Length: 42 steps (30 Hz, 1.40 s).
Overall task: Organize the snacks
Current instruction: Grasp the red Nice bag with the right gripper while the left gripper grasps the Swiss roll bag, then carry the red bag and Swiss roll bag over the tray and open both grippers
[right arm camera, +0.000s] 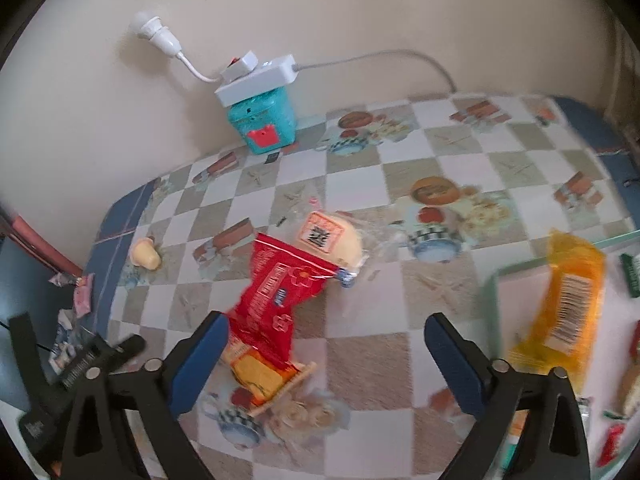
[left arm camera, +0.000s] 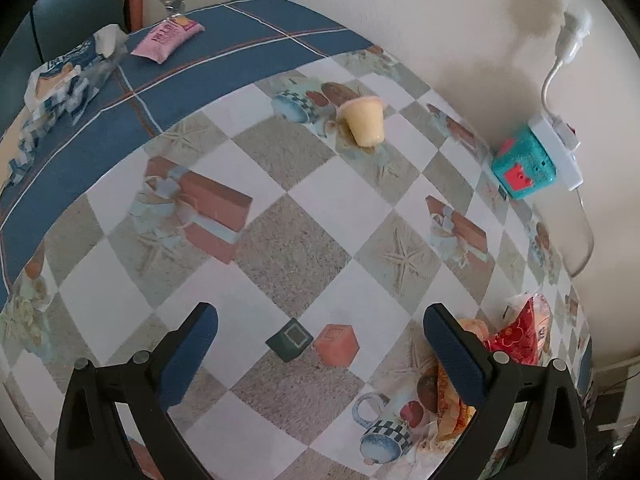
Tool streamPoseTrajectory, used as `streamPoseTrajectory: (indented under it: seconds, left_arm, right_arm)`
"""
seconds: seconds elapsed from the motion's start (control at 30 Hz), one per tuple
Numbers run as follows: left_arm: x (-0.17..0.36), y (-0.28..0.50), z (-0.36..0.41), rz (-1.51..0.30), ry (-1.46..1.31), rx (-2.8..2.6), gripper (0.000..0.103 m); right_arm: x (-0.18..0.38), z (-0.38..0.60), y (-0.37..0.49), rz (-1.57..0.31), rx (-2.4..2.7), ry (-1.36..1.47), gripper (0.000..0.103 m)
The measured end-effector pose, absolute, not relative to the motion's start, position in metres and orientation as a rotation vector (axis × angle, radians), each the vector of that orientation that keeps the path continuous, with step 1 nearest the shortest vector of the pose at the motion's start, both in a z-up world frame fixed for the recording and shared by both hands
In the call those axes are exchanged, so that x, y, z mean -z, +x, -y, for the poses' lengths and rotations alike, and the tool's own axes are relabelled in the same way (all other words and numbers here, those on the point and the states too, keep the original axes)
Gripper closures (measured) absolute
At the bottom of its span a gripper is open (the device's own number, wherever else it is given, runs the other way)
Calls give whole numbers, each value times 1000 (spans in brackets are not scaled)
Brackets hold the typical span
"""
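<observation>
My left gripper (left arm camera: pixel 320 344) is open and empty above the checked tablecloth. Between its fingers lie a small dark green cube (left arm camera: pixel 289 339) and a small orange cube (left arm camera: pixel 337 345). A yellow pudding cup (left arm camera: pixel 363 120) lies tipped over farther off. A red snack packet (left arm camera: pixel 516 336) lies by the right finger. My right gripper (right arm camera: pixel 326 346) is open and empty. The red packet (right arm camera: pixel 276 304) lies by its left finger, over a wrapped bun (right arm camera: pixel 332 240). A clear bin (right arm camera: pixel 496 280) at right holds an orange packet (right arm camera: pixel 568 312).
A pink packet (left arm camera: pixel 166 38) and a blue-white wrapper (left arm camera: pixel 60 80) lie at the table's far left edge. A teal box (left arm camera: pixel 524 164) under a white power strip (left arm camera: pixel 556 148) stands against the wall. The pudding cup (right arm camera: pixel 146 256) also shows in the right wrist view.
</observation>
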<state>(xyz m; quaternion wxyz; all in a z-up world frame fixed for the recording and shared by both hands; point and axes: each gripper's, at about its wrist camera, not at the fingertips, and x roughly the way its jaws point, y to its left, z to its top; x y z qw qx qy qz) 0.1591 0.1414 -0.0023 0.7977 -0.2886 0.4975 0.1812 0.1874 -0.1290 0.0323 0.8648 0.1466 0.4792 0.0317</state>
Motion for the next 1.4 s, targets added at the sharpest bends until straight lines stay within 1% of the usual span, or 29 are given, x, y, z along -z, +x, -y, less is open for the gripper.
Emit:
streamPoseTrajectory:
  seconds: [0.03, 0.1, 0.13, 0.2, 0.33, 0.4, 0.43, 0.47, 0.53, 0.57, 0.73, 0.77, 1.2, 1.27, 1.3, 1.33, 1.4]
  left_arm:
    - [2, 161, -140, -1070, -613, -387, 1]
    - [2, 163, -138, -1071, -608, -379, 1]
    - [2, 163, -137, -1071, -611, -376, 1]
    - [3, 164, -136, -1079, -614, -375, 1]
    - [7, 166, -133, -1096, -619, -369, 1]
    - [8, 167, -131, -1102, -619, -360, 1]
    - [8, 168, -130, -1104, -617, -356, 1]
    - [8, 168, -127, -1109, -615, -349, 1]
    - [7, 170, -124, -1111, -612, -338, 1]
    - [7, 170, -122, -1111, -611, -333, 1]
    - [4, 175, -108, -1120, -603, -286, 1]
    - [4, 176, -105, -1122, -601, -276, 1]
    - [5, 195, -51, -1171, -478, -147, 1]
    - [7, 198, -41, -1180, -452, -132, 4]
    - [8, 199, -37, -1185, -441, -126, 9]
    - [10, 200, -32, -1191, -428, -118, 11]
    - [13, 203, -23, -1202, -400, -111, 12]
  right_arm:
    - [-30, 128, 191, -1013, -73, 321, 8]
    - [-24, 124, 199, -1033, -87, 347, 14]
    - [-21, 122, 202, -1044, -92, 356, 15]
    - [-14, 118, 209, -1070, -103, 373, 23]
    - [-6, 109, 217, -1091, -126, 391, 27]
    - [-5, 106, 220, -1096, -132, 399, 37]
    - [-3, 105, 221, -1102, -136, 403, 40]
    - [-1, 104, 222, -1107, -136, 408, 49]
    - [1, 105, 222, -1107, -142, 426, 53]
    - [1, 106, 221, -1104, -147, 436, 59]
    - [-5, 111, 216, -1082, -165, 438, 60]
    - [-7, 113, 214, -1075, -168, 440, 62]
    - [-28, 161, 181, -978, -87, 422, 62]
    - [-31, 167, 176, -969, -75, 421, 62]
    - [-31, 170, 174, -965, -71, 424, 62]
    - [-32, 173, 172, -963, -68, 428, 62]
    - [-32, 178, 168, -960, -59, 440, 62]
